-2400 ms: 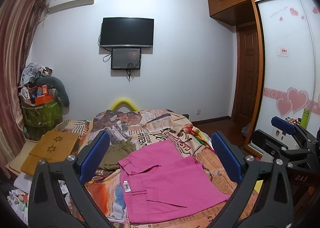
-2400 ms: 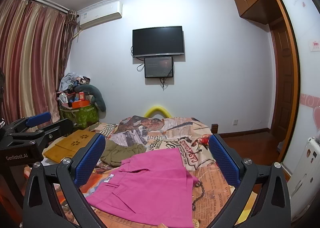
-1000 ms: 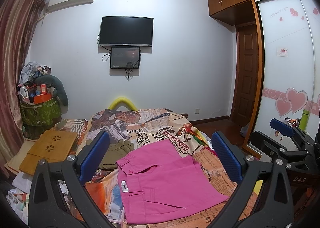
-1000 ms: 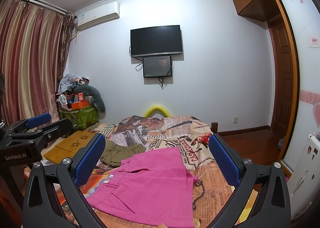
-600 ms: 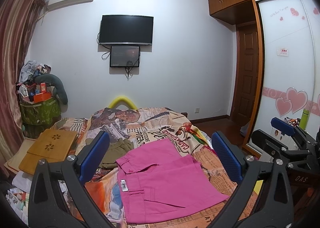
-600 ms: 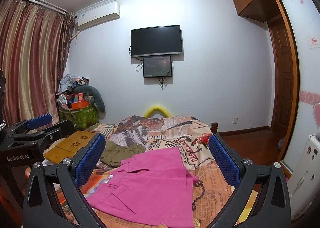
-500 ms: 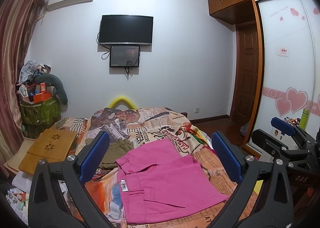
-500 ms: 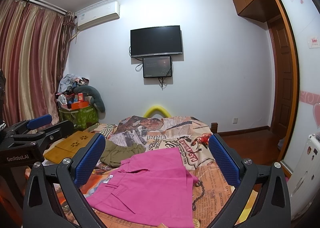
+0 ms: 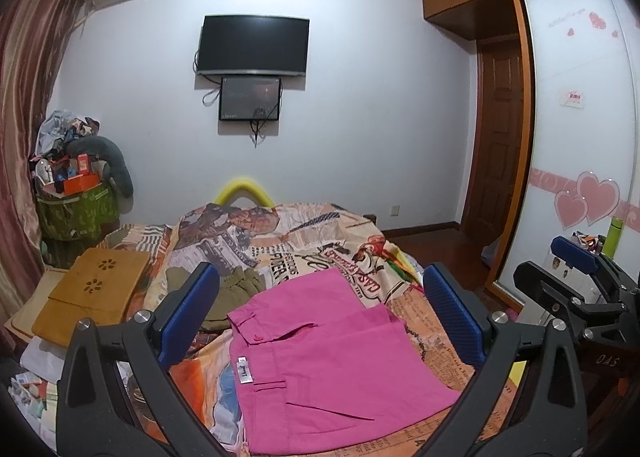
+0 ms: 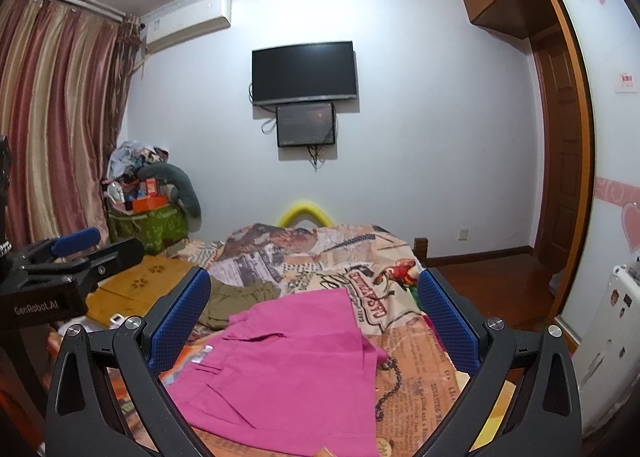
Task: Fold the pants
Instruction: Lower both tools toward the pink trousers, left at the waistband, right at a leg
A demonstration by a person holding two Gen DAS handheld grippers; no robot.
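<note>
On the bed (image 9: 320,233), pink pants (image 9: 332,361) lie folded flat beside an olive garment (image 9: 236,289), while the left gripper (image 9: 320,321) and right gripper (image 10: 314,321) hover above them, fingers (image 9: 188,317) spread wide, grasping nothing.

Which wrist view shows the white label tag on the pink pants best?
The left wrist view. There the white label tag faces the camera as a clear upright rectangle at the waistband of the flat-lying pink pants. In the right wrist view the tag is only a pale, foreshortened sliver at the garment's left edge.
</note>
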